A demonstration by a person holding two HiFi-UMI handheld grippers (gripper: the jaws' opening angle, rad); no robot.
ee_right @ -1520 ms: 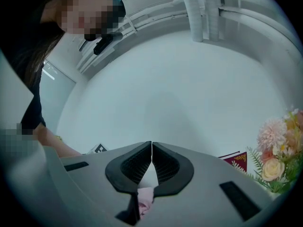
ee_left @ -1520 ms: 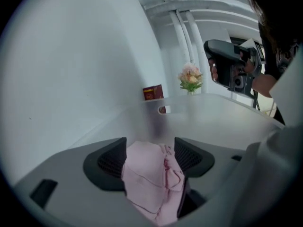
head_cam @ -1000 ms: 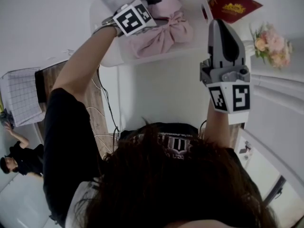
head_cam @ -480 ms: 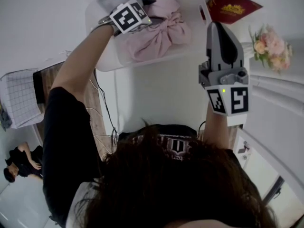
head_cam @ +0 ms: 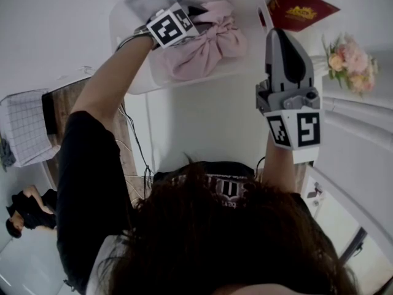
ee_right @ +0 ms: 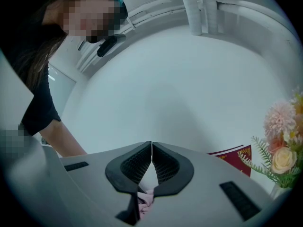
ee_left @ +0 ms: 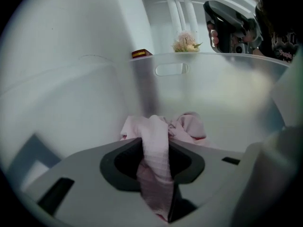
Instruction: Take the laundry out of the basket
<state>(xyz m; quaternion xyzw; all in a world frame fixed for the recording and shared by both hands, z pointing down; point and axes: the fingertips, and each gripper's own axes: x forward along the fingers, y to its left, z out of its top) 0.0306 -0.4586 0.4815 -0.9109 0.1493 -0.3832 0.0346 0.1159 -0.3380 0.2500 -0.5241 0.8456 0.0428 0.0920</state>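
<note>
A white laundry basket (head_cam: pixel 136 82) stands at the far end of the white table, with a bunched pink cloth (head_cam: pixel 209 47) in it. My left gripper (head_cam: pixel 184 37) reaches down into the basket onto that cloth. In the left gripper view its jaws are closing, and a fold of the pink cloth (ee_left: pixel 156 145) is pinched between the pads of the left gripper (ee_left: pixel 154 164). The rest of the cloth lies against the basket wall (ee_left: pixel 218 98). My right gripper (head_cam: pixel 281 34) hovers over the table to the right of the basket. Its pads (ee_right: pixel 137 162) meet at the tips with nothing gripped.
A dark red book (head_cam: pixel 304 3) lies at the far right of the table, and pink artificial flowers (head_cam: pixel 351 59) stand beside it. A wooden floor strip with cables (head_cam: pixel 126 140) runs left of the table. A person in black (head_cam: pixel 27 211) sits at lower left.
My left gripper has shifted slightly within the basket, staying on the pink cloth. The right gripper has crept a little up and left. The person at lower left has changed posture.
</note>
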